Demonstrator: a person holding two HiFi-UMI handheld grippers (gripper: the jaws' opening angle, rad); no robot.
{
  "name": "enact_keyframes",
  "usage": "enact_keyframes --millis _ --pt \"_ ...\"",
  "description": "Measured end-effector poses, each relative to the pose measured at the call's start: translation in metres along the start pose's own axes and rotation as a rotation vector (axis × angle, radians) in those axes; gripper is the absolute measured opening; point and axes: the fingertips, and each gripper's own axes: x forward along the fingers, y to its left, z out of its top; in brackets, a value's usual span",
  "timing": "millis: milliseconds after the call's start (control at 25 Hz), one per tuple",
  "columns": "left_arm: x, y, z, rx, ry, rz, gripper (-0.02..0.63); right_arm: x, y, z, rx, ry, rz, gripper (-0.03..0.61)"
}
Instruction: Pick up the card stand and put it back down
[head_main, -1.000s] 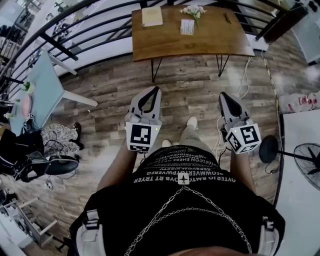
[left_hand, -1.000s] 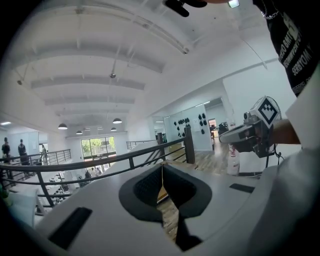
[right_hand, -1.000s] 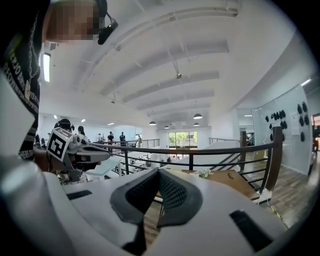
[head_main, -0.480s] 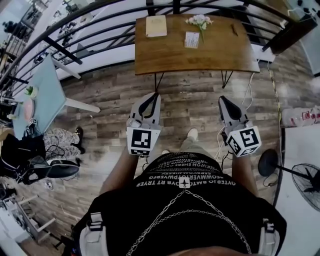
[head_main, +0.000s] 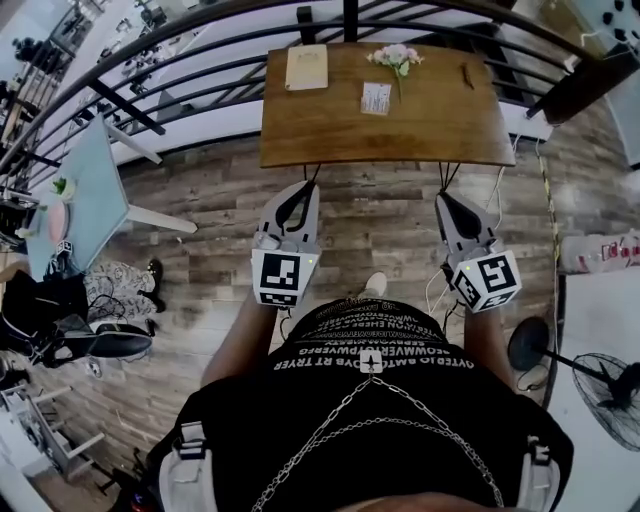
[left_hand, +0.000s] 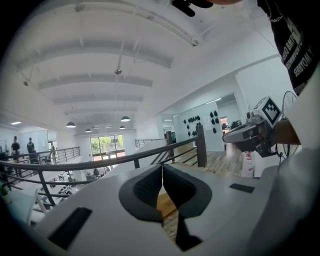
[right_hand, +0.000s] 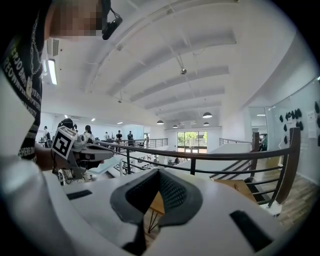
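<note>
Dark pads (left_hand: 145, 189) pressed tip to tip with nothing between them, the left gripper (head_main: 310, 190) and the right gripper (head_main: 447, 200) are both clenched and empty. They are held low in front of the person's black shirt (head_main: 370, 400) and point ahead at the wooden table (head_main: 330, 140). Over the last second the table slides down the head view toward them. Its near edge now sits just beyond the gripper tips, where a wider strip of plank floor (head_main: 380, 200) lay before. That suggests the person is walking up to the table, jaws unchanged. The card stand (head_main: 376, 98), seemingly the small white card, stands on the far half of the tabletop. It is just on the near side of a sprig of pale flowers (head_main: 395, 57) and to the right of a cream booklet (head_main: 306, 67), well apart from both grippers and untouched. The pick-up has not begun: the approach likely has to finish, and one gripper must open, before the stand can be taken.
</note>
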Motion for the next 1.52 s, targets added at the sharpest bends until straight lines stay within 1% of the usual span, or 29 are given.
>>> enact_keyframes --millis 160,440,640,840,1040,1200,1320,1520 --pt "0.031 -0.014 0.009 0.0 -0.007 -0.004 0.029 -0.003 -0.035 0.004 -0.012 -0.017 -0.011 0.001" --pt "0.082 -0.052 0.032 0.046 -0.03 -0.035 0.029 -0.011 -0.095 -0.005 0.004 -0.014 -0.038 0.001" --pt "0.095 -0.061 0.032 0.046 -0.006 -0.026 0.029 -0.012 -0.115 -0.006 0.013 -0.021 -0.025 0.001" --pt "0.105 -0.065 0.034 0.052 0.015 -0.009 0.029 -0.015 -0.136 -0.007 0.019 -0.03 -0.03 0.0" --pt "0.101 -0.063 0.031 0.06 0.031 0.007 0.029 -0.011 -0.141 -0.017 0.04 -0.014 -0.021 0.001" --pt "0.092 -0.048 0.023 0.033 0.053 0.055 0.029 0.001 -0.135 -0.016 0.038 -0.009 0.0 0.001" --pt "0.086 -0.037 0.019 0.025 0.044 0.082 0.029 0.011 -0.127 -0.015 0.026 -0.006 0.022 0.0" --pt "0.092 -0.013 0.009 0.014 0.056 0.137 0.029 0.031 -0.118 -0.017 0.027 0.007 0.035 0.0"
